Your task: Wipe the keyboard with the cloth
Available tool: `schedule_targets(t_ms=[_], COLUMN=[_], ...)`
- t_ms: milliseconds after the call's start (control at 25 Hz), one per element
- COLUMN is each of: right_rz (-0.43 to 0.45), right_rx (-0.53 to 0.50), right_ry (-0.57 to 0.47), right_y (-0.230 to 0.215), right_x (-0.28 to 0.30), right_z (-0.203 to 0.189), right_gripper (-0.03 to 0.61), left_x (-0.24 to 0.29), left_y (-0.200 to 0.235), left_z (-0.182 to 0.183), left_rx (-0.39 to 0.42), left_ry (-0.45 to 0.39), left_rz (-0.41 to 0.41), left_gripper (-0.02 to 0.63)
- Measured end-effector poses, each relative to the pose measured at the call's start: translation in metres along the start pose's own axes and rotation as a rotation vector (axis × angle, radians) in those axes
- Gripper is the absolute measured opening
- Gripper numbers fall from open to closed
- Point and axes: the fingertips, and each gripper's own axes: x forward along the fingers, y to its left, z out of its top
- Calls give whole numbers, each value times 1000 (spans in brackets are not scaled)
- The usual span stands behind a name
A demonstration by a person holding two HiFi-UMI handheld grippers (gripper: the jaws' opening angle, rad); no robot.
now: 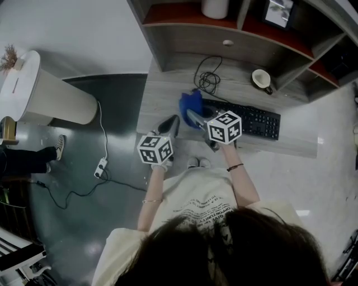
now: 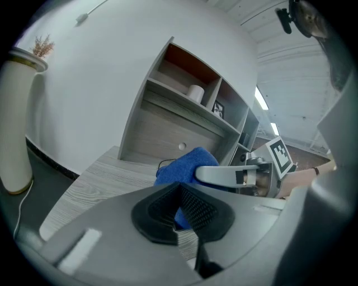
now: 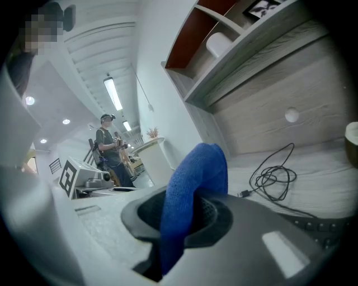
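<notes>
A blue cloth (image 1: 191, 104) (image 3: 190, 190) is pinched in my right gripper (image 1: 195, 118) (image 3: 179, 223), which is shut on it just left of the black keyboard (image 1: 249, 120). The cloth stands up from between the jaws, over the desk's left part. The keyboard lies along the front of the grey wooden desk (image 1: 168, 100). My left gripper (image 1: 170, 125) (image 2: 182, 215) hovers at the desk's front left, jaws shut with nothing between them. From the left gripper view the blue cloth (image 2: 184, 167) shows beyond the pads, held by the right gripper (image 2: 224, 176).
A coiled black cable (image 1: 208, 79) lies behind the cloth. A cup (image 1: 261, 79) stands at the back right. Shelves (image 1: 224, 22) rise behind the desk, with a white roll (image 1: 215, 8). A white bin (image 1: 45, 92) stands on the floor at left.
</notes>
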Motion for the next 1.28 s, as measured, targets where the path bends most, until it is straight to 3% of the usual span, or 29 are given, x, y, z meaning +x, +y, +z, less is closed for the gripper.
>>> schedule_targets(t_ms=[720, 1280], right_rz=[-4, -32], right_rx=[-100, -119], right_ry=[-102, -142], right_y=[9, 5], right_x=[-31, -55], right_z=[26, 32], right_gripper=[58, 58], left_x=[-1, 10], left_y=[-22, -46], left_z=[14, 21], left_rx=[48, 85], left_ry=[-75, -92], left_rz=[-20, -71], left_gripper=[2, 2])
